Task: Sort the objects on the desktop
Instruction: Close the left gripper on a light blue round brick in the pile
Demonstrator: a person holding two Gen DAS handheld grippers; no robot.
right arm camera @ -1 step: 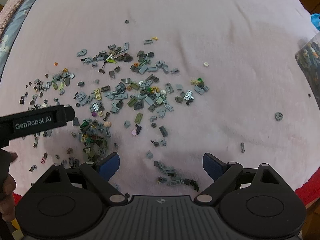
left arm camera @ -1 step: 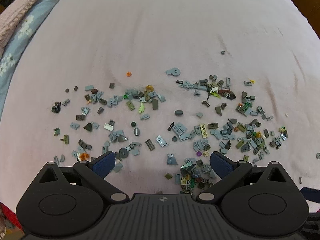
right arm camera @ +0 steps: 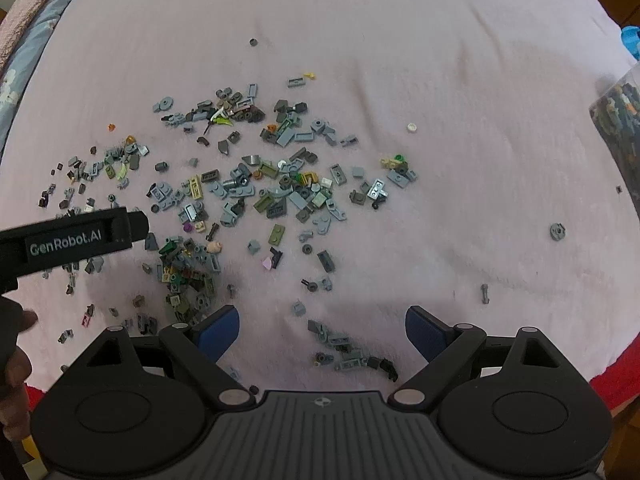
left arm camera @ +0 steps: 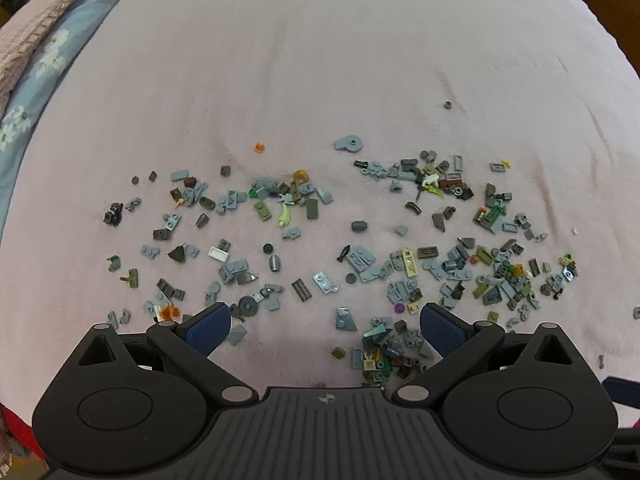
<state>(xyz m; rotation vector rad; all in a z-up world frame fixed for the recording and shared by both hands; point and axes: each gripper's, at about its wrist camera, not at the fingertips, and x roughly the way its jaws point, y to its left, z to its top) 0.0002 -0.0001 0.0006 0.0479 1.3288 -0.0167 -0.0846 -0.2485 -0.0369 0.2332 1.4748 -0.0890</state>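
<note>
Several small toy bricks, mostly grey with some olive, green and orange, lie strewn over a pink cloth point(left arm camera: 320, 60). My left gripper point(left arm camera: 322, 316) hangs open above them, pointing steeply down, with nothing between its blue pads. A grey wedge plate point(left arm camera: 345, 319) lies below the gap, and a dense mixed pile point(left arm camera: 384, 356) sits by its right finger. My right gripper point(right arm camera: 322, 316) is open too, over a short row of grey pieces point(right arm camera: 352, 360). The right wrist view shows the left gripper's black body point(right arm camera: 72, 240) over the bricks at the left.
A clear container point(right arm camera: 616, 120) holding bricks stands at the cloth's right edge, with a blue object point(right arm camera: 632, 40) behind it. A hand point(right arm camera: 16, 344) shows at the lower left. Blue floral bedding point(left arm camera: 48, 60) borders the left side. A red edge point(right arm camera: 616, 384) runs along the front.
</note>
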